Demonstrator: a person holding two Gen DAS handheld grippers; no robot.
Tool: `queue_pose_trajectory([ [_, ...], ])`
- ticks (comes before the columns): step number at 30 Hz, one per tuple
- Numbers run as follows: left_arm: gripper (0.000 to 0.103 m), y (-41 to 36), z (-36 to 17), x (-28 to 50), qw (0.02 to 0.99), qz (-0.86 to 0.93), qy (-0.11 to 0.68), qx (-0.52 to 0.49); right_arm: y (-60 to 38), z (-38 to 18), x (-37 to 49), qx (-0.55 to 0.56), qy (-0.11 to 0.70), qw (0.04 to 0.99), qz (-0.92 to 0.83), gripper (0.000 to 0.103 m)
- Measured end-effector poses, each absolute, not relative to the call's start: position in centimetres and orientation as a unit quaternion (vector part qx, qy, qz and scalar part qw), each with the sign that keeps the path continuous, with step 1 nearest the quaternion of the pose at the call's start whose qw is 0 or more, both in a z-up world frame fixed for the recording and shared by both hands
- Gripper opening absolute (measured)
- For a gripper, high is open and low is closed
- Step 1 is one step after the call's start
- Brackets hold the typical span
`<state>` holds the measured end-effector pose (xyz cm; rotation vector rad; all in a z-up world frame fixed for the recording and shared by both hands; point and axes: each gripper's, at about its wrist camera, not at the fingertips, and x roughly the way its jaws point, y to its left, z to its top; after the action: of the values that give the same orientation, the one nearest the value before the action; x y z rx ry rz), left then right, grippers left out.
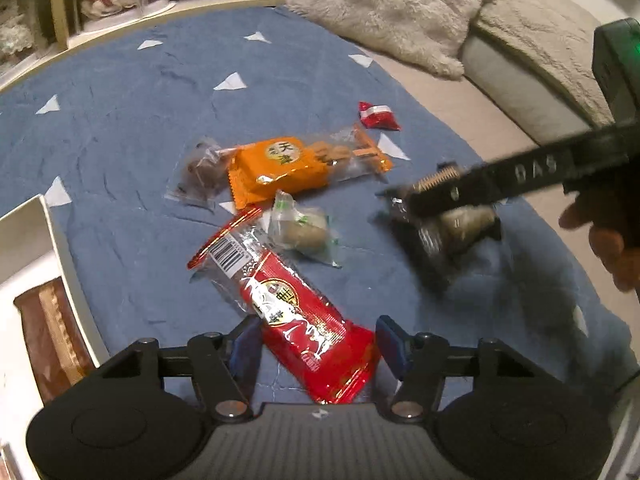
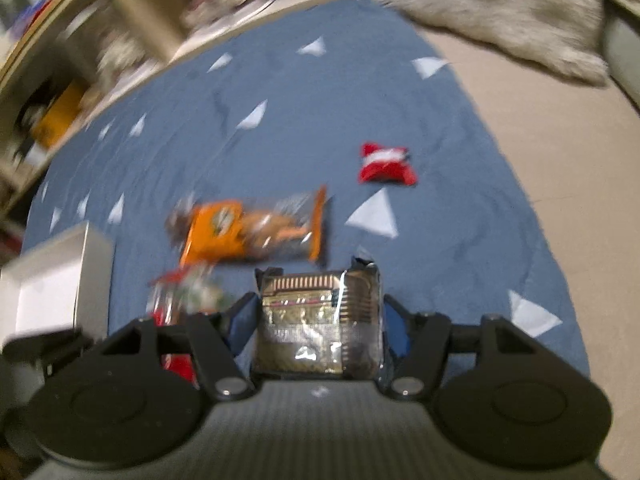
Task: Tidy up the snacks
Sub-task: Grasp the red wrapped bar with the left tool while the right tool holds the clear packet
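i am working over the blue mat (image 1: 132, 92), which is spreading across most of both views with the fluffy blanket (image 1: 400, 4) lying beyond its far edge. at my left the white box (image 1: 60, 240) is sitting on the mat's near left edge with a brown packet (image 1: 52, 332) already lying inside, so i am judging that this is where the snacks are going. out in the middle the orange packet (image 1: 280, 172) is lying crosswise, a clear wrapped brown snack (image 1: 200, 178) is touching its left end, a small green-and-clear wrapped snack (image 1: 304, 232) is sitting just in front of it, and a little red packet (image 1: 378, 115) is lying apart, farther off to the right. my left gripper (image 1: 316, 344) is pointing steeply down over the long red packet (image 1: 292, 312); its near end is lying between my fingers, its long axis is running up and to the left away from me toward the box side, and the pads are standing half-wide on either side, not yet pressing as far as i can tell. my right gripper (image 2: 318, 324) is gripping a dark gold-printed packet (image 2: 320, 320) clear of the mat, well to the right of the box, so my left hand is the nearer one to the box.
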<state>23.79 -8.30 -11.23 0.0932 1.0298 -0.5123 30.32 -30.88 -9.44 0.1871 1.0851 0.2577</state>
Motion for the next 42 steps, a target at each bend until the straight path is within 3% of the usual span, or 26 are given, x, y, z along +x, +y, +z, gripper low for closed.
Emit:
queue_pose_trajectory([
  [4, 0.065, -7.4, -12.1, 24.4, 0.839, -0.19, 0.508, -0.038, -29.8, -10.4, 30.0, 0.059, 0.542, 0.831, 0.109, 0.076],
  [6, 0.065, -6.7, -12.5, 24.5, 0.833, -0.171, 0.519, -0.083, -29.6, -10.8, 30.2, 0.065, 0.552, 0.825, 0.098, 0.092],
  [12, 0.065, -5.6, -12.3, 24.6, 0.832, -0.124, 0.514, -0.17, -28.5, -10.7, 30.0, 0.055, 0.557, 0.821, 0.109, 0.096],
  [17, 0.065, -5.4, -12.5, 24.5, 0.824, -0.098, 0.517, -0.211, -27.1, -12.5, 30.4, 0.007, 0.574, 0.813, 0.096, 0.095],
  [21, 0.065, -5.2, -12.6, 25.0, 0.818, -0.066, 0.517, -0.243, -26.7, -12.6, 30.2, -0.006, 0.57, 0.817, 0.086, 0.076],
  [28, 0.065, -5.7, -13.0, 25.5, 0.809, -0.003, 0.518, -0.279, -28.2, -11.8, 30.0, 0.03, 0.56, 0.824, 0.081, 0.072],
  [31, 0.06, -6.3, -12.8, 25.4, 0.813, 0.013, 0.517, -0.267, -28.9, -11.6, 30.3, 0.036, 0.554, 0.828, 0.079, 0.072],
  [33, 0.049, -6.8, -12.8, 25.5, 0.818, 0.019, 0.518, -0.25, -29.3, -11.4, 30.1, 0.042, 0.551, 0.83, 0.081, 0.072],
  [42, 0.039, -7.2, -12.6, 24.9, 0.836, -0.008, 0.507, -0.208, -29.5, -11.4, 29.3, 0.053, 0.543, 0.834, 0.079, 0.072],
])
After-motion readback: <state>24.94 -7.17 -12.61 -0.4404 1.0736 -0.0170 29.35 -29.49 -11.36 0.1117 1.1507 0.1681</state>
